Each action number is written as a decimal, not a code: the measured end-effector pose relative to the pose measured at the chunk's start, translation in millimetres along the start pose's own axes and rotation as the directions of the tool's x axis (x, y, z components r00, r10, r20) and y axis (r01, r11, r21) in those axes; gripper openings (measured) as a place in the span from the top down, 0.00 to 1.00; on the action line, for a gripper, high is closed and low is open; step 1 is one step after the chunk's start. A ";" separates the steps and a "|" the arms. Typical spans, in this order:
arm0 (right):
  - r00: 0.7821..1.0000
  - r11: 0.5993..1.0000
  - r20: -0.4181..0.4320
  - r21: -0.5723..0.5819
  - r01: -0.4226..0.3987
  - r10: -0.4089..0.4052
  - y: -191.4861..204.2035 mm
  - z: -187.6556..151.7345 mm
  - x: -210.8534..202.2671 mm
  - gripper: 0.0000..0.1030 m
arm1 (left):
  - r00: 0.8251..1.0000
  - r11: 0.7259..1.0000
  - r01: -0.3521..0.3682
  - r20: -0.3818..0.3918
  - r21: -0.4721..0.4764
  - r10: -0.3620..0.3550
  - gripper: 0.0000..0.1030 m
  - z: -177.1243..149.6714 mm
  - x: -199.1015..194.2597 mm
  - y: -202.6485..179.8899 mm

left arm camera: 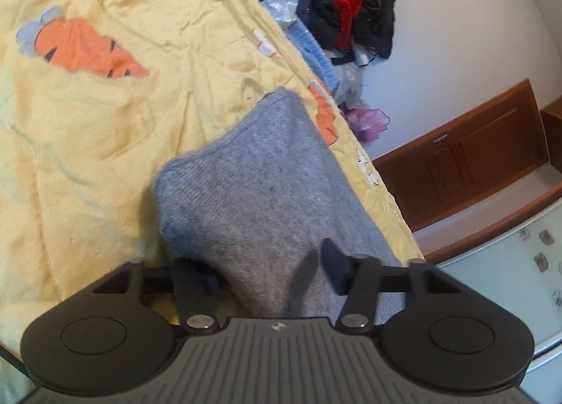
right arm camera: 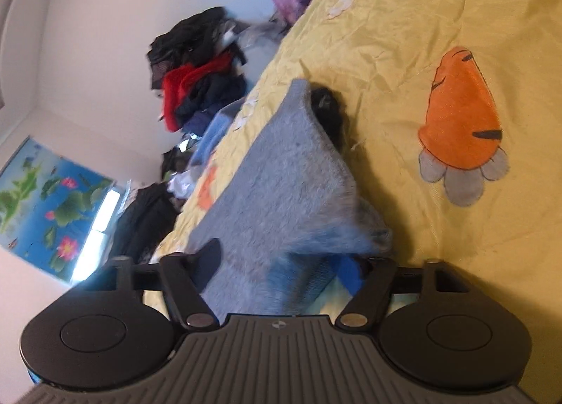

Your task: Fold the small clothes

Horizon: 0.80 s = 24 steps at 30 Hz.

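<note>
A grey knit garment (left arm camera: 260, 176) lies folded on a yellow bed cover (left arm camera: 105, 123) printed with orange carrots. In the left wrist view my left gripper (left arm camera: 270, 270) has the garment's near edge bunched between its fingers, and the pads press on the cloth. In the right wrist view the same grey garment (right arm camera: 291, 165) is raised off the yellow cover (right arm camera: 439, 35), with shadow beneath it. My right gripper (right arm camera: 284, 260) is shut on its near edge; the right finger is mostly hidden under the cloth. A black fuzzy piece (right arm camera: 326, 105) shows under the garment's far corner.
A heap of dark, red and blue clothes (left arm camera: 337, 11) (right arm camera: 196, 70) lies beside the bed against a white wall. A purple bag (left arm camera: 368, 123) sits at the bed's edge. A wooden cabinet (left arm camera: 474, 158) stands beyond. A lotus poster (right arm camera: 45, 200) hangs on the wall.
</note>
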State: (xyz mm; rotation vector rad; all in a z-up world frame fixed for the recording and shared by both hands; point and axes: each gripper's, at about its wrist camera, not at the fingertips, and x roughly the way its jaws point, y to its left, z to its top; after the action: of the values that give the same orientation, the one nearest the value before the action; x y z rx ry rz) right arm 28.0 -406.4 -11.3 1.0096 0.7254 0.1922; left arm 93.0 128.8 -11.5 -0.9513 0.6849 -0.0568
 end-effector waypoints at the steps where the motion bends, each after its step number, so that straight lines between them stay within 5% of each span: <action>1: 1.000 1.000 -0.007 0.012 0.013 -0.013 -2.7 0.4 7.2 0.74 | 1.000 1.000 0.007 -0.001 -0.026 -0.007 0.61 0.5 0.1 5.0; 6: 1.000 0.999 -0.014 0.036 0.002 -0.002 -9.6 -1.9 9.8 0.81 | 1.000 0.998 -0.028 -0.005 -0.049 0.028 0.91 -2.6 -5.3 18.0; 16: 0.995 0.996 0.033 -0.020 -0.089 0.089 5.7 -3.0 -38.3 0.85 | 0.998 0.998 0.057 0.019 0.018 -0.058 0.96 -6.7 -58.3 -9.8; 24: 0.989 0.989 -0.005 -0.010 -0.150 0.150 -16.4 -8.9 -98.0 0.91 | 0.997 0.995 0.083 0.006 0.060 -0.083 1.00 -32.7 -118.0 13.9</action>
State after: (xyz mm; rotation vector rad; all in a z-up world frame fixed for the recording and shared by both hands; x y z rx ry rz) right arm -54.3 -454.6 17.8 1.0549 0.6518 0.3278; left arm -22.1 152.7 25.8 -0.9220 0.6327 -0.1457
